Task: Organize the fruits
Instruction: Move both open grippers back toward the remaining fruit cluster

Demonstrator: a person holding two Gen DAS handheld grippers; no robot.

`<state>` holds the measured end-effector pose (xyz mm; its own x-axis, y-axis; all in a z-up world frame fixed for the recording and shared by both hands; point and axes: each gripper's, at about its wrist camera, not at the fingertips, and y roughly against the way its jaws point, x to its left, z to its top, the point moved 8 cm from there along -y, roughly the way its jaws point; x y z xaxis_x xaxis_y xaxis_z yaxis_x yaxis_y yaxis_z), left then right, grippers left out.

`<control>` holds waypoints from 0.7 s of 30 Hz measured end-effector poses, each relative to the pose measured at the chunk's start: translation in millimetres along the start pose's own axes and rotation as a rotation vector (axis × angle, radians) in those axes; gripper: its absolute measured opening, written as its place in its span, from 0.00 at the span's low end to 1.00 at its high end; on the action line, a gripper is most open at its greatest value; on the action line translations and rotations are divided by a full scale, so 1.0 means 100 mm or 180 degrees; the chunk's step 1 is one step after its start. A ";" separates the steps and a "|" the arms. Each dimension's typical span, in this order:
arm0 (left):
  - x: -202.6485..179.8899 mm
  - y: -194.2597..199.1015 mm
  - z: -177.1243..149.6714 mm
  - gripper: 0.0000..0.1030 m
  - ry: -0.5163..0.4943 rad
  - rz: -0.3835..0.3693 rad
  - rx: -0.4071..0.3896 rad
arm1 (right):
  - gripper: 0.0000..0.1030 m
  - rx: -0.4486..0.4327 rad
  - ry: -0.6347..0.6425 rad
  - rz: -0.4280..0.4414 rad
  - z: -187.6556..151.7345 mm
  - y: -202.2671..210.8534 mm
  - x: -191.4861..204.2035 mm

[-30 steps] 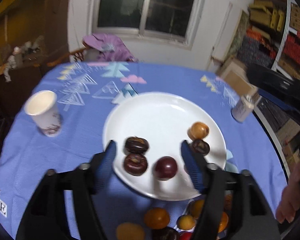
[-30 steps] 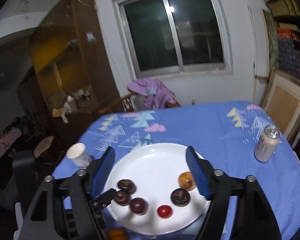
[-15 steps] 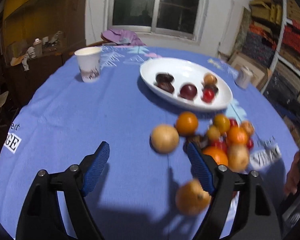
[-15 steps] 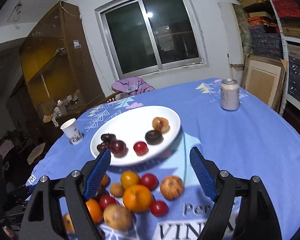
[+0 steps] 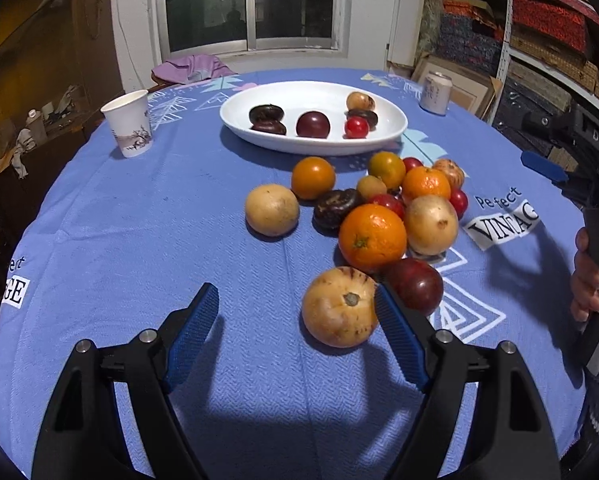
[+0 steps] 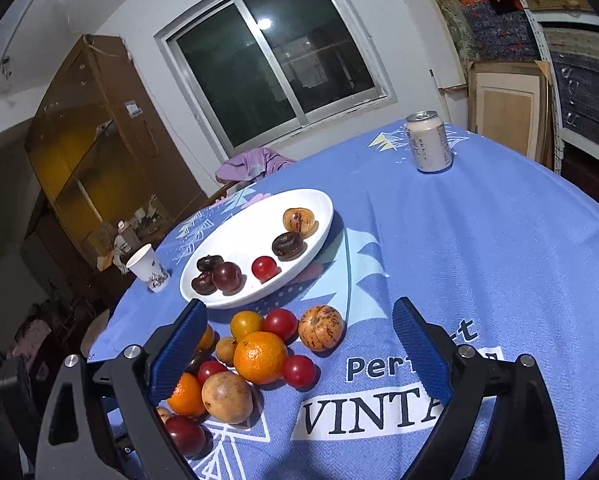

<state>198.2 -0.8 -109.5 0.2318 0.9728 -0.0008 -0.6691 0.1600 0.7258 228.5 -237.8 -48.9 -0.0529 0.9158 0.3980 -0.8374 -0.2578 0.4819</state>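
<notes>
A white plate [image 5: 319, 98] [image 6: 235, 240] holds several fruits: dark plums, a red tomato [image 5: 356, 127] and a striped melon. A pile of loose fruit lies in front of it on the blue cloth: a large orange [image 5: 372, 237] [image 6: 260, 357], pale round fruits, red tomatoes, dark plums. My left gripper [image 5: 297, 332] is open and empty; a pale striped fruit [image 5: 340, 306] lies just inside its right finger. My right gripper [image 6: 299, 352] is open and empty above the pile; it also shows at the right of the left wrist view [image 5: 545, 166].
A paper cup [image 5: 128, 123] [image 6: 147, 267] stands left of the plate. A drink can [image 5: 435, 93] [image 6: 427, 141] stands at the far right. The round table edge drops off on all sides. Shelves of boxes line the right wall.
Both grippers have pulled back from over the plate and dropped low over the table, so the loose fruit pile is now in front of them. Both stay open.
</notes>
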 end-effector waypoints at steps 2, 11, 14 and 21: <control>-0.01 -0.04 -0.01 0.78 -0.0017 -0.0018 0.0056 | 0.92 0.0001 0.0022 -0.0006 0.00 0.00 0.01; 0.31 0.00 0.07 0.94 0.0344 0.0304 -0.0059 | 0.92 0.0040 -0.0048 -0.0014 -0.02 -0.02 -0.01; 0.58 0.07 0.09 0.93 0.0673 0.0519 -0.0139 | 0.92 0.0039 -0.0054 -0.0016 -0.01 -0.03 -0.01; 0.17 0.10 0.12 0.92 0.0036 0.0340 -0.0204 | 0.92 0.0048 -0.0046 -0.0011 -0.01 -0.04 -0.01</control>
<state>204.4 14.8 -94.0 0.1490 0.9866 0.0662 -0.7335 0.0654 0.6766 231.5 -237.4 -51.9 -0.0422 0.9122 0.4075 -0.8293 -0.2595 0.4949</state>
